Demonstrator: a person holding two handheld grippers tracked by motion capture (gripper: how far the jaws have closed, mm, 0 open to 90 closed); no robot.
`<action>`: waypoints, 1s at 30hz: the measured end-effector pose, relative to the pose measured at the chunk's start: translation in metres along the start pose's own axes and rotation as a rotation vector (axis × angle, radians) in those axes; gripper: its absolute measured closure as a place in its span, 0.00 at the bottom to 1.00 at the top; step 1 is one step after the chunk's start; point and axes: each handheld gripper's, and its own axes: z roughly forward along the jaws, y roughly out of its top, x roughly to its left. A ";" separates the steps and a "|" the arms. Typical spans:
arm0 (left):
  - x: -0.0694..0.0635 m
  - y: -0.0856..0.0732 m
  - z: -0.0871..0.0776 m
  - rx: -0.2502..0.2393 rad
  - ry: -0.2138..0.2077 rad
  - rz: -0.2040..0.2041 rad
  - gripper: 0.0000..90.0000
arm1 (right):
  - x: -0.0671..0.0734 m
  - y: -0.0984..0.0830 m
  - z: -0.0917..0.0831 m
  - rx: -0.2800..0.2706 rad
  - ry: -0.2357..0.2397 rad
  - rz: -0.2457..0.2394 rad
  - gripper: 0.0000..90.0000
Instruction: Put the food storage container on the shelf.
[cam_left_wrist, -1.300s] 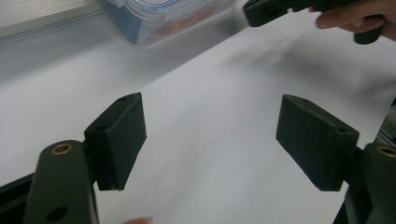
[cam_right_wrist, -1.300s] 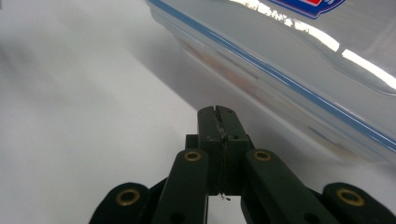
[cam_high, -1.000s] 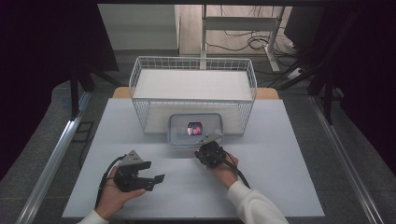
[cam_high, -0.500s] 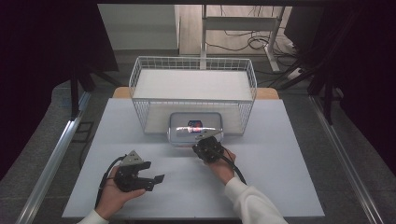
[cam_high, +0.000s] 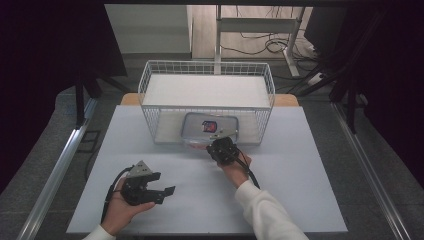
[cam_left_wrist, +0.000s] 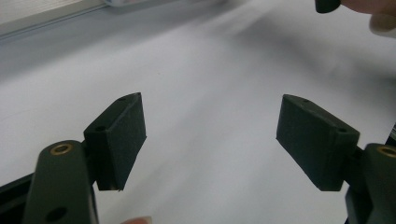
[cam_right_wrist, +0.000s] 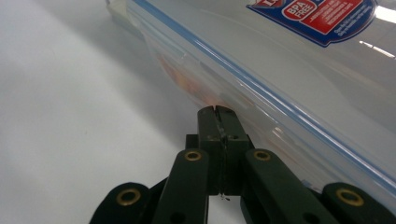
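While my right tongs (cam_right_wrist: 217, 109) sit pressed together against the box (cam_high: 210, 127) just ahead, I should nudge slowly and level; left tongs (cam_left_wrist: 210, 135) wait apart over the counter (cam_high: 300, 165).

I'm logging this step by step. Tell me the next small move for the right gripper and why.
Probably ease the right gripper up a little, levering the clear container. Its jaws are pressed together, tips against the container's side beneath the lid's rim. The container sits by the wire basket. The left gripper rests open, apart.
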 end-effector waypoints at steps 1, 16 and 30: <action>0.000 0.000 0.000 0.003 0.000 0.001 0.27 | -0.002 0.001 0.002 -0.002 -0.004 0.007 0.98; 0.001 0.000 0.001 0.010 0.001 -0.005 0.27 | -0.024 0.020 0.018 0.009 -0.090 0.063 0.98; 0.005 0.000 0.001 0.022 0.013 -0.008 0.26 | -0.030 0.021 0.019 0.014 -0.093 0.086 0.98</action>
